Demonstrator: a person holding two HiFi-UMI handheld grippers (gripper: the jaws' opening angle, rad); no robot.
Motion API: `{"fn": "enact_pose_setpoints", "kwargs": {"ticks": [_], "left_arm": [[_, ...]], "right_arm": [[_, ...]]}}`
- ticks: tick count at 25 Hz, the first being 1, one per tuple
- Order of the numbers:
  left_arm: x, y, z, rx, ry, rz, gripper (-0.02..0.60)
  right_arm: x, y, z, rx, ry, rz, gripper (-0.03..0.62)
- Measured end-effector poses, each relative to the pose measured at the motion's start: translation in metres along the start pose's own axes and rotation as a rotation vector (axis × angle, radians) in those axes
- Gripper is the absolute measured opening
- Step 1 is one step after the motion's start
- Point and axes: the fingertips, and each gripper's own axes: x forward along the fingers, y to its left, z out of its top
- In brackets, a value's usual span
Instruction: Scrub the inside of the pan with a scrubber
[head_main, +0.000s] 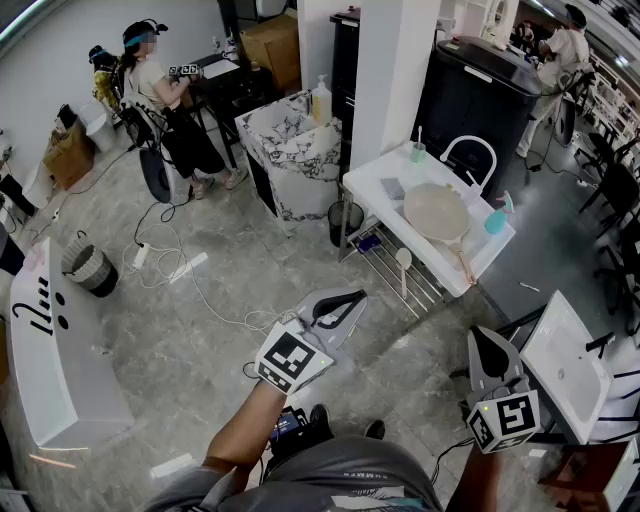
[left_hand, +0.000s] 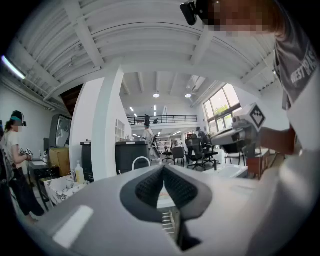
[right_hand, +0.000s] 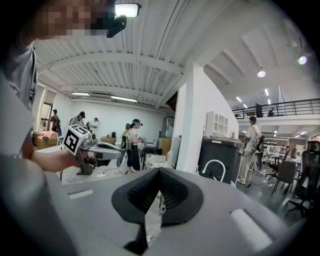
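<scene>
In the head view a round beige pan (head_main: 436, 212) with a wooden handle lies on a white sink table (head_main: 375, 181), under a white arched faucet (head_main: 470, 150). A small teal thing (head_main: 496, 222) sits beside the pan; I cannot tell whether it is the scrubber. My left gripper (head_main: 349, 298) is held out over the floor, well short of the table, shut and empty. My right gripper (head_main: 480, 336) is lower right, also shut and empty. The left gripper view shows closed pads (left_hand: 150, 186) and the faucet (left_hand: 141, 162) far off. The right gripper view shows the same for the right gripper (right_hand: 159, 171).
A white pillar (head_main: 395, 70) and a black cabinet (head_main: 480, 90) stand behind the sink table. A marble-patterned counter (head_main: 295, 150) with a bottle is left of it. Cables and a basket (head_main: 90, 268) lie on the floor. A person (head_main: 160, 90) sits far left; another white table (head_main: 570, 365) is right.
</scene>
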Motion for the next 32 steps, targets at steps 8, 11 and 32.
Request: {"fn": "enact_pose_setpoints", "kwargs": {"ticks": [8,11,32], "left_arm": [[-0.007,0.005,-0.003,-0.002,-0.003,-0.013,0.002],[-0.010,0.009,-0.006,-0.003,-0.003,-0.020,0.002],[-0.035,0.056,-0.016,-0.024,-0.035,-0.004,0.002]], "right_arm": [[0.002,0.011,0.001,-0.001,0.003,-0.010,0.000],[0.005,0.015,-0.001,0.000,0.003,-0.014,0.000],[0.031,0.038,0.018,0.045,-0.030,-0.036,0.002]]}}
